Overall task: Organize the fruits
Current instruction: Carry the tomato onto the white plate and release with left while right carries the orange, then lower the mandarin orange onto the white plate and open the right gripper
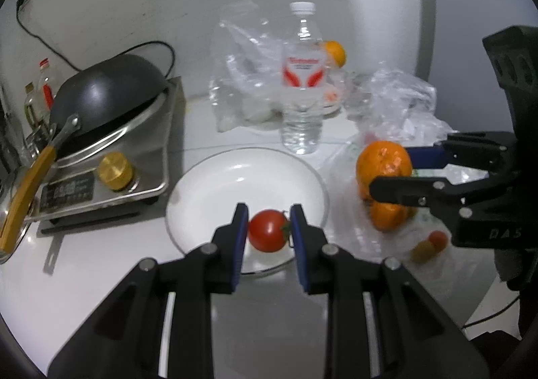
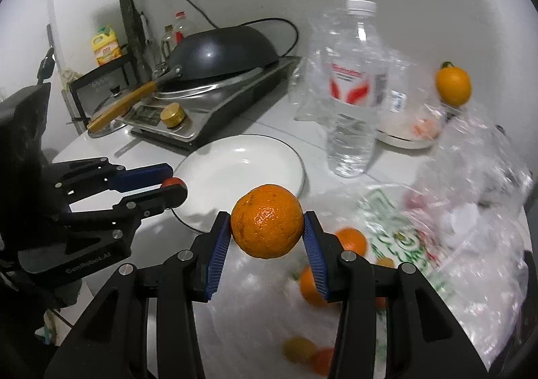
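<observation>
Over white counter (image 1: 101,261), tomato (image 1: 268,230) between left hand-held gripper (image 1: 269,227) pads

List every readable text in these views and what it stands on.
"GenRobot.AI": left gripper body, blurred but legible.
Water bottle label: red lettering, too blurred.
Printed plastic bag: green letters, unreadable.
Stove panel: too small.
Yellow bottle: unreadable.
</observation>
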`<state>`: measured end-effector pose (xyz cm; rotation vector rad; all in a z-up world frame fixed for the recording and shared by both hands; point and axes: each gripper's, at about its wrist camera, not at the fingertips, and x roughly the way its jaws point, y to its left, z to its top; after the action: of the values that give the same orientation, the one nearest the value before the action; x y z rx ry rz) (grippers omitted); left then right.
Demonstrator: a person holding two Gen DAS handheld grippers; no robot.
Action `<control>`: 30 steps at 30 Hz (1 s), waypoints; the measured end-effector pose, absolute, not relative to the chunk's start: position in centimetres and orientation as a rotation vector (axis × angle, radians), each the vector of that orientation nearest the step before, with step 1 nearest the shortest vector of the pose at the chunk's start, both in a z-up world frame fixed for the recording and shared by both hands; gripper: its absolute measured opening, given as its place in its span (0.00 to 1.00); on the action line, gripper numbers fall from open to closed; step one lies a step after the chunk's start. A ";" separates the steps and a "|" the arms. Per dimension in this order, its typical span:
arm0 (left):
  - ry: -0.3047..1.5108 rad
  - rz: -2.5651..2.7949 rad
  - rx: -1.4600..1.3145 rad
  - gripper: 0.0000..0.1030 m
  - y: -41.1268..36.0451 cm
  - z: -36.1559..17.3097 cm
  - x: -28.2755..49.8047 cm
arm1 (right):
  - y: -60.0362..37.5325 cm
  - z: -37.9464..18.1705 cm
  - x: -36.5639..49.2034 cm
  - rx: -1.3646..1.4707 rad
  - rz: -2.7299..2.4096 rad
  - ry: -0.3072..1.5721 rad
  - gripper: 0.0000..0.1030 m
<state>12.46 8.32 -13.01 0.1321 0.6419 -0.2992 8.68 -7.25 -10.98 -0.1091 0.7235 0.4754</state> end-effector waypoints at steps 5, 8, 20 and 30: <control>0.648 -0.278 0.121 0.25 10.2 -13.7 13.7 | -4.8 -11.3 10.3 -0.134 0.505 0.743 0.45; 0.649 -0.252 0.134 0.25 10.9 -14.4 14.6 | -3.4 -11.6 11.3 -0.167 0.522 0.755 0.45; 0.673 -0.226 0.140 0.25 13.0 -16.7 17.2 | 1.7 -12.7 16.3 -0.224 0.566 0.811 0.45; 0.667 -0.221 0.052 0.27 16.0 -16.4 16.3 | 4.4 -15.3 17.8 -0.237 0.577 0.904 0.45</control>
<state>16.28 16.00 -16.38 0.0524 0.6667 -0.2210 17.76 4.36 -15.34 -0.2370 0.9040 0.5771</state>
